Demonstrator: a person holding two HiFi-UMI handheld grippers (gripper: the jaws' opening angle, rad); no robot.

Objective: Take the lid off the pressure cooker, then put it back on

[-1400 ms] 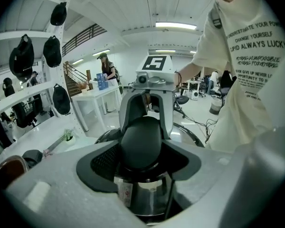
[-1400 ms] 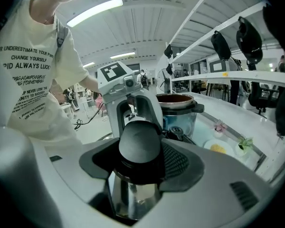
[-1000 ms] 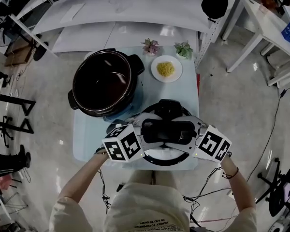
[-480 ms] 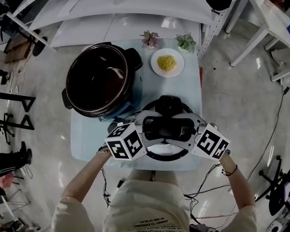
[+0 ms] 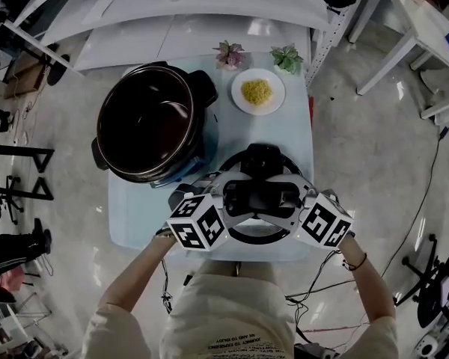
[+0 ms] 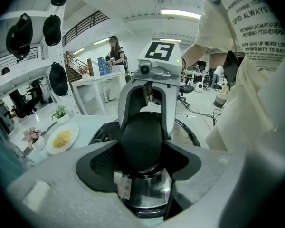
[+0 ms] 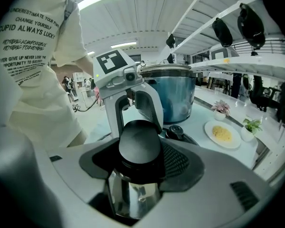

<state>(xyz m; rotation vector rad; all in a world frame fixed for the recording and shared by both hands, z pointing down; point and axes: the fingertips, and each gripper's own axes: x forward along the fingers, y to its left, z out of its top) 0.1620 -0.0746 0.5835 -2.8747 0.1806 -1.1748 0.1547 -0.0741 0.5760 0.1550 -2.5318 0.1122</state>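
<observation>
While left hand-held gripper (image 5: 226, 200) clamps the lid handle (image 5: 260, 197), right hand-held gripper (image 5: 298, 202) does likewise.

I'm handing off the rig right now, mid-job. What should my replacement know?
Left gripper: shut on one handle end of the lid.
Right gripper: shut on the other end.
Cooker: open, on the left side of the table. The lid is held low at the front right, beside it.
Done: lid off.
Left: carry it over the cooker and seat it.
</observation>
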